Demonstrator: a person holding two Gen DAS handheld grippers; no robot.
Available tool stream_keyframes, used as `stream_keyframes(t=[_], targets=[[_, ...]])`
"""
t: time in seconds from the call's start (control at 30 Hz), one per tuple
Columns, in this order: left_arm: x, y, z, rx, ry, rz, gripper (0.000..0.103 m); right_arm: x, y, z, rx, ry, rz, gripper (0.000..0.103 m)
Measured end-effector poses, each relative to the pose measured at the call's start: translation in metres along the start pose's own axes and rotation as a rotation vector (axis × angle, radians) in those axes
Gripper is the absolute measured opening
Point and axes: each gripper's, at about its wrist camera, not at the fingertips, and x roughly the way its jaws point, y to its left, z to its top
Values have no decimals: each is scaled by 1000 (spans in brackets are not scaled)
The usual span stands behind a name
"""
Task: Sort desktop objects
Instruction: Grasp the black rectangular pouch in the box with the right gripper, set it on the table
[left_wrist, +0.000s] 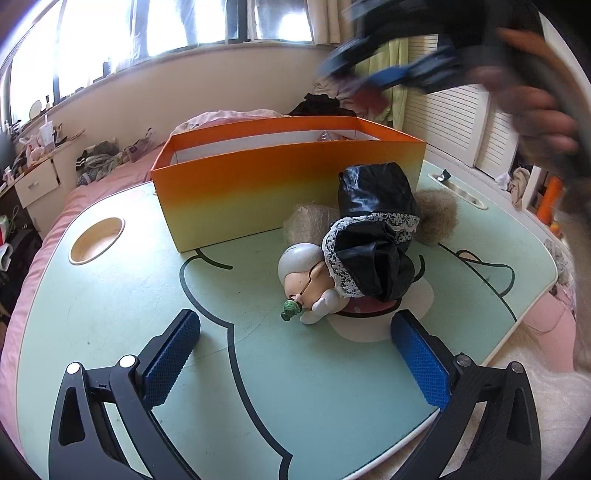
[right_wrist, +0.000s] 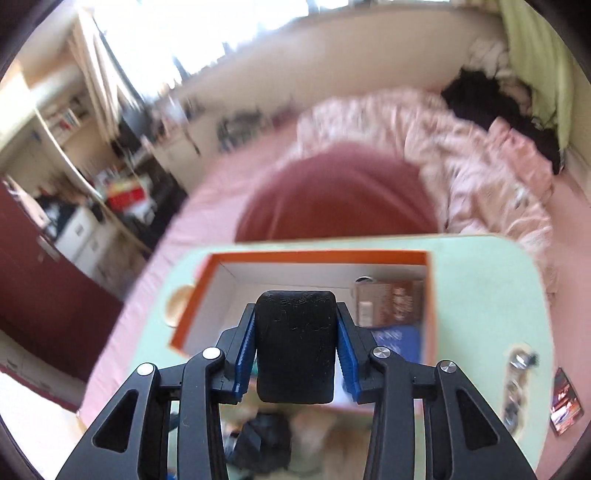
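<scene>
So the right gripper (right_wrist: 295, 347) has its fingers clamped on a black block (right_wrist: 295, 343) right above the orange box (left_wrist: 258, 173) at the table's far edge (open top directly below). Left gripper (left_wrist: 295, 365) sits fingers apart, doll (left_wrist: 351, 251) ahead.

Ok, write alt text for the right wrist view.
The right tool grips a black rounded block between its blue pads, above an open orange box on a pale green table. The box holds a brown packet and a blue item. Behind lies a pink bed, motion-blurred.
</scene>
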Motion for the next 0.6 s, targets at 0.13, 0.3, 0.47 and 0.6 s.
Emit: stream_keyframes(t=[0.13,0.3,0.47,0.6], targets=[[0,-2,1,0,3,1,103,-28,0,-48,-14,-45,-90,39],[2,-4,3,1,4,5,103,10,19,-112,-100,164,30,39],[1,-4,2,1,5,1,103,51,38,-122,-170,168,-95,39],[1,-4,2,0,3,-2,103,31,44,-127,-205,4,-99,57]])
